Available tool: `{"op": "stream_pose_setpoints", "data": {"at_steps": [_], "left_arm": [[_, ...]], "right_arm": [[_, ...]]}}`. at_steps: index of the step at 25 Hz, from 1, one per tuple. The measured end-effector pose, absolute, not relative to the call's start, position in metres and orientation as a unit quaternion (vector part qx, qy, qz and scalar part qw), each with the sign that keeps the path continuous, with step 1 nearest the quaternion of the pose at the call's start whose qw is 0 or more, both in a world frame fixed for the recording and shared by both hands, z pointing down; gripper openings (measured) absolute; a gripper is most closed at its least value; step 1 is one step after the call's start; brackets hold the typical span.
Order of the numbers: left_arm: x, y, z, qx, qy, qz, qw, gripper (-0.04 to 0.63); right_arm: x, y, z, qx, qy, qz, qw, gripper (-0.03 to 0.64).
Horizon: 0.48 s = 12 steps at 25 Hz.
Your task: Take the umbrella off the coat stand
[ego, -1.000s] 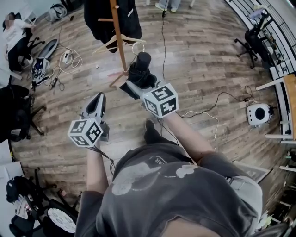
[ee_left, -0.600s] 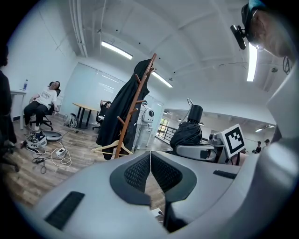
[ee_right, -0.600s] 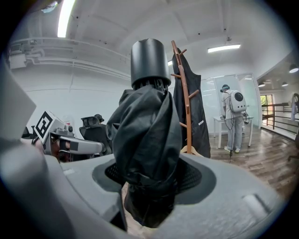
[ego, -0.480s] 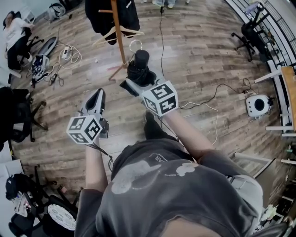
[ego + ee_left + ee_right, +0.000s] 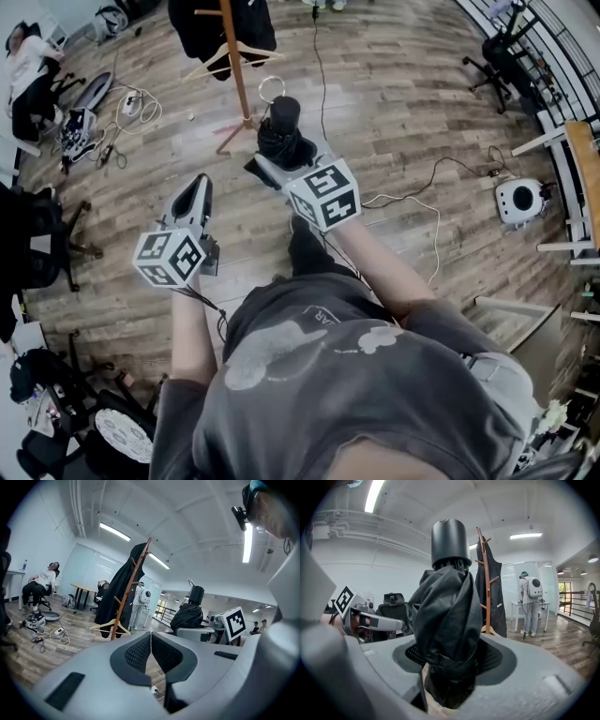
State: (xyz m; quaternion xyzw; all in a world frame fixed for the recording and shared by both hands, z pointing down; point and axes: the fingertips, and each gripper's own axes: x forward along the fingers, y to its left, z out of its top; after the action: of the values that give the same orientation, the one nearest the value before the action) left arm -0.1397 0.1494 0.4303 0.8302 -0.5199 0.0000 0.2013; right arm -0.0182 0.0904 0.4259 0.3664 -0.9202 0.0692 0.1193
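The umbrella (image 5: 282, 131) is off the coat stand (image 5: 234, 67) and sits in the right gripper (image 5: 285, 161). It is folded and black, and it stands roughly upright on the person's side of the stand without touching it. In the right gripper view the jaws stand fairly wide with the bundled fabric of the umbrella (image 5: 447, 616) filling the gap between them. The ribbed pads press into the fabric on both sides, and the round dark cap rises above. The right gripper (image 5: 452, 660) points toward the coat stand (image 5: 485, 573), which shows behind the umbrella and a little to its right, with a dark coat (image 5: 496, 592) hanging from it.

The left gripper (image 5: 193, 199) is on the person's side of the coat stand too, further from it than the umbrella and off to the left. The left gripper view shows the jaws of the left gripper (image 5: 151, 641) drawn together — the meshed pads meet along a thin line and nothing lies between them. Beyond them stands the coat stand (image 5: 130, 597) with the coat (image 5: 117, 592) and a wooden hanger (image 5: 110, 627) low on it.

Left of the coat stand, cables (image 5: 131, 108) trail over the wooden floor (image 5: 412, 103) — and beyond them a person (image 5: 40, 581) leans back in a chair.
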Motion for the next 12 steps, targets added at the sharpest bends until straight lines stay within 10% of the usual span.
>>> {"op": "stream_pose_setpoints", "data": {"at_steps": [12], "left_arm": [[-0.132,0.161,0.433,0.834,-0.514,0.004,0.200,0.012]], "right_arm": [[-0.011,0.103,0.433,0.368,-0.919,0.073,0.124,0.272]]}}
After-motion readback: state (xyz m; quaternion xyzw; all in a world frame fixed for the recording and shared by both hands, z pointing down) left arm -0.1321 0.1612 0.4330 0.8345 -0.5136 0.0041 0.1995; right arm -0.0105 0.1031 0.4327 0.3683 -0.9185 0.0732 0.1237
